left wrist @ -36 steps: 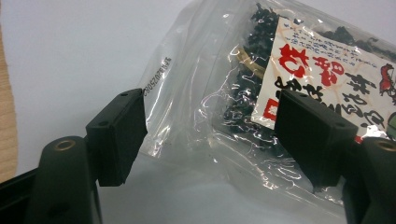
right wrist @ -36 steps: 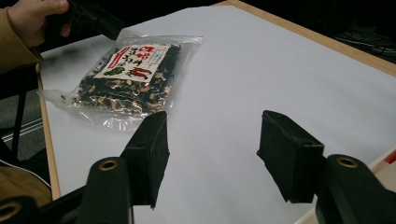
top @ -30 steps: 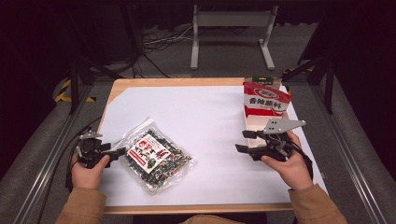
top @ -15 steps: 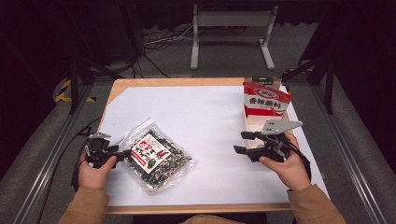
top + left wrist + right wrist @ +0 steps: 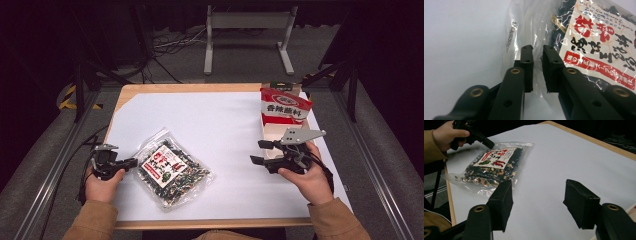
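- We see the left gripper [image 5: 131, 162] at the bag's [image 5: 171, 169] clear edge, its jaws nearly together with film between them; a firm pinch we cannot tell.
- The bag lies flat on the table's [image 5: 220, 125] near left.
- We see the right gripper [image 5: 261, 152] spread wide, empty, beside the box [image 5: 284, 107].

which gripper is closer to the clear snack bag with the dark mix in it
Left. The left gripper is at the snack bag's edge, jaws nearly closed over its clear plastic. The right gripper sits apart across the white table, jaws open, beside the red bag.
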### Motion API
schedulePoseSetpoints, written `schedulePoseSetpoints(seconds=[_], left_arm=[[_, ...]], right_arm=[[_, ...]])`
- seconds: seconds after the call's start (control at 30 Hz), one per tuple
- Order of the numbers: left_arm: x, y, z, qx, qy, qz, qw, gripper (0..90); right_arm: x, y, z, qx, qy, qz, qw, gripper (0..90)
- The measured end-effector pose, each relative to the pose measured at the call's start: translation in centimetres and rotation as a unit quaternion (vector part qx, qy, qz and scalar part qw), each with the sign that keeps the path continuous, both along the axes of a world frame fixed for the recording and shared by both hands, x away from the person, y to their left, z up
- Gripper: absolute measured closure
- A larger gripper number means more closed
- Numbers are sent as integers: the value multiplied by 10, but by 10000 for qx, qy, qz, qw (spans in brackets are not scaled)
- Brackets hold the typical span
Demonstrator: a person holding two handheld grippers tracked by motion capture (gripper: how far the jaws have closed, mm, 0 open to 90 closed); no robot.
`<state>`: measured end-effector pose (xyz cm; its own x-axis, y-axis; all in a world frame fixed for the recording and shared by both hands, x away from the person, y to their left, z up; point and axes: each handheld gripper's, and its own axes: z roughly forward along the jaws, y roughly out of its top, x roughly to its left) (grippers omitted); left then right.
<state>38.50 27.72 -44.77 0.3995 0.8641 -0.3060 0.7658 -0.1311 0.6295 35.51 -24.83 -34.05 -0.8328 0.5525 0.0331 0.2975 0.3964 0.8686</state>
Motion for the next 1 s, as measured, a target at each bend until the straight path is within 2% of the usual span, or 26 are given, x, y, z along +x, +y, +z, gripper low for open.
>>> schedulePoseSetpoints(seconds=[0.1, 0.33, 0.4, 0.47, 0.53, 0.63, 0.8, 0.93, 0.97, 1.0], left_arm=[[0, -1, 1, 96, -35, -35, 9999, 856], [-1, -6, 4, 55, -102, -108, 9999, 887], [-2, -8, 8, 36, -178, -156, 9997, 888], [-5, -12, 16, -47, -326, -202, 9993, 890], [-7, -14, 23, -13, -494, -250, 9985, 891], [-10, -16, 36, -135, -646, -329, 9973, 890], [-17, -20, 56, -119, -966, -434, 9943, 890], [-24, -27, 72, -20, -1288, -555, 9901, 890], [-26, -29, 77, 24, -1426, -638, 9877, 891], [-26, -29, 77, 24, -1426, -638, 9877, 890]], right_arm=[[0, 1, 0, -16, 11, 8, 10000, 394], [0, 1, -1, -17, 17, 2, 10000, 394], [0, 1, -1, -12, 16, 0, 10000, 395], [0, 1, -1, -14, 8, -3, 10000, 395], [0, 1, -1, -15, 7, -5, 10000, 398], [0, 2, 0, -11, 21, 1, 10000, 407], [-1, 6, 2, -2, 15, 46, 10000, 454], [-2, 10, 5, 9, 114, 209, 9997, 542], [-2, 11, 5, 27, 138, 255, 9996, 553], [-3, 12, 6, 47, 171, 322, 9993, 571]])
